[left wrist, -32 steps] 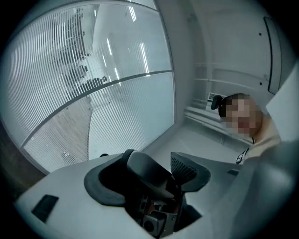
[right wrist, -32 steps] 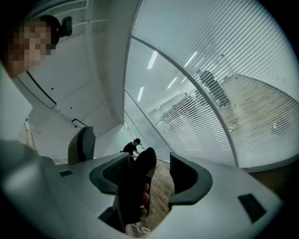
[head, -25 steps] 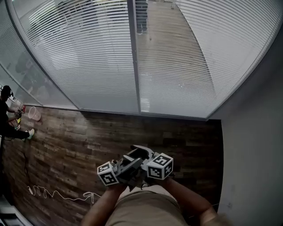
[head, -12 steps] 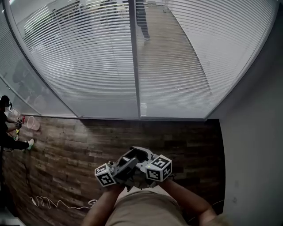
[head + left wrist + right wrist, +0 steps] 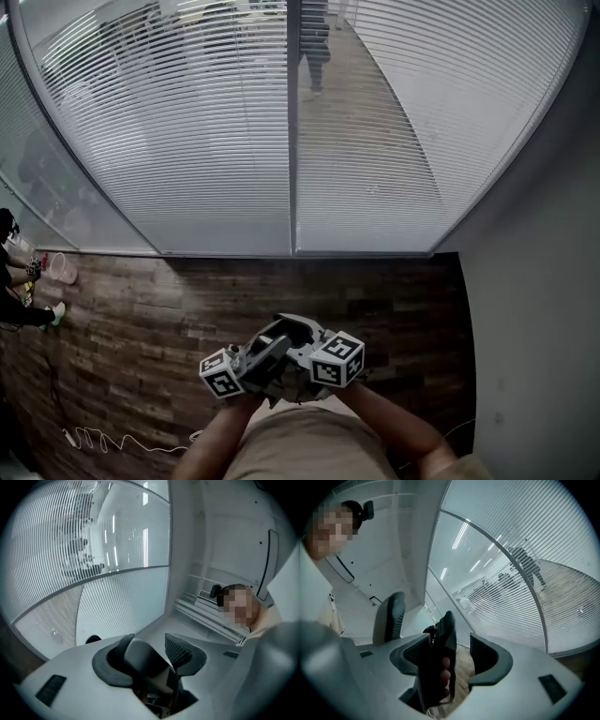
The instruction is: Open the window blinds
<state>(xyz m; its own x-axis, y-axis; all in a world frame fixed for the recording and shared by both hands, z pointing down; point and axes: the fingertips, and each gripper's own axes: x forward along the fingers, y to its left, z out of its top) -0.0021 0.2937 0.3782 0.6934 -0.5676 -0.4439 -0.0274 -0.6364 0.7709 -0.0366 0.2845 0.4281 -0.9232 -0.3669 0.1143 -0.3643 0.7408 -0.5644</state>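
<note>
Window blinds (image 5: 187, 141) are hanging fully lowered over the glass along the far edge of the wooden floor (image 5: 141, 309), with a corridor showing faintly through the slats. Both tongs are hovering close together over the floor's near edge, well apart from the blinds. The left tongs (image 5: 145, 656) are standing partly wide, having just been closing, with a grey part of the other gripper between them. The right tongs (image 5: 450, 656) are gaping, with a dark part of the left gripper crossing their gap.

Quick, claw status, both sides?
Left claw: open, jaws just been closing; part of the right claw sits between them, seemingly not gripped.
Right claw: open, holding nothing; part of the left claw shows between its jaws.
</note>
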